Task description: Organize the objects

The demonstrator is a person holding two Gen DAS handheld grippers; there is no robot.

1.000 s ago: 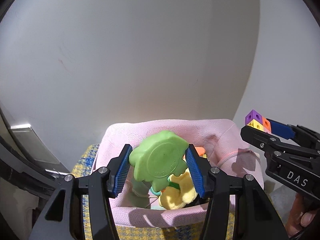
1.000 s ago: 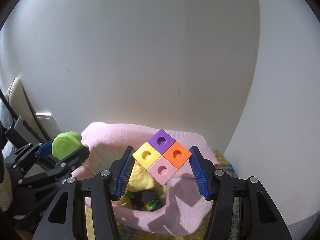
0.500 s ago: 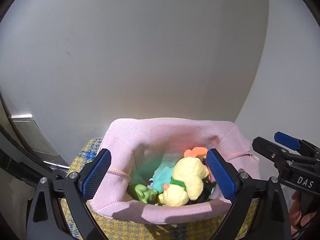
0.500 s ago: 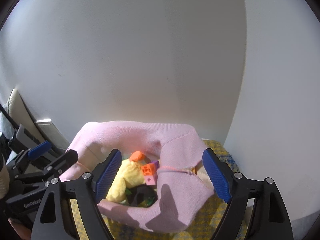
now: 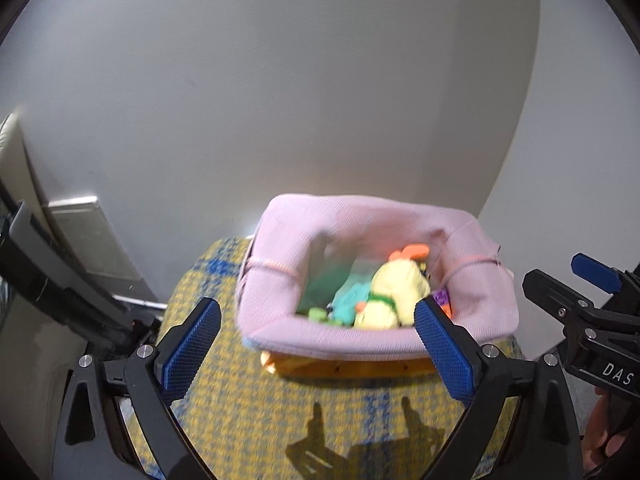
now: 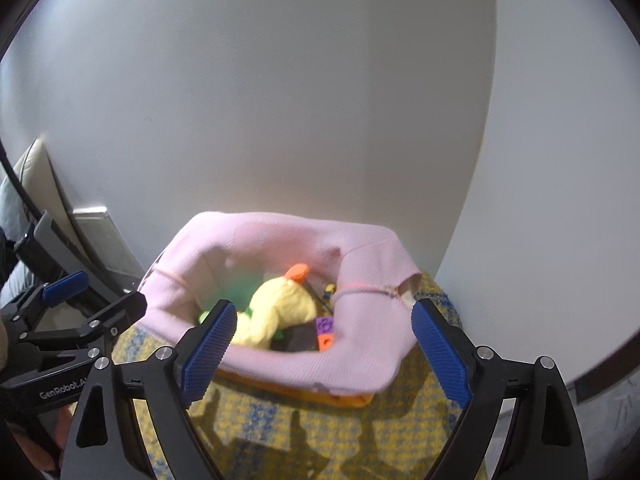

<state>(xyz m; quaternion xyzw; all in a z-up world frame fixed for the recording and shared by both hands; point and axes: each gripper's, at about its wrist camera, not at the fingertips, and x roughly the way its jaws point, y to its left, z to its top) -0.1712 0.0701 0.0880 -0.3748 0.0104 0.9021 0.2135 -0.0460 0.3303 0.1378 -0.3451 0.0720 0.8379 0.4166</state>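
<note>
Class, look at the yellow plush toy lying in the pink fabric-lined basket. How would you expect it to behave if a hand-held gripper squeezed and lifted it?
The yellow plush toy looks soft and rounded, so it would probably squash under the pads rather than resist. It likely weighs little for its bulk. Slumped among other toys in the pink fabric-lined basket, it would probably droop when lifted.

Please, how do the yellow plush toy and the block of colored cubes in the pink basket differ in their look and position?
The yellow plush toy is soft, rounded and one color; the cube block is hard-edged, showing purple and orange faces. The plush toy is much bigger than the cube block. It lies in the middle, while the cube block sits low by the right wall. Both rest inside the pink basket.
</note>
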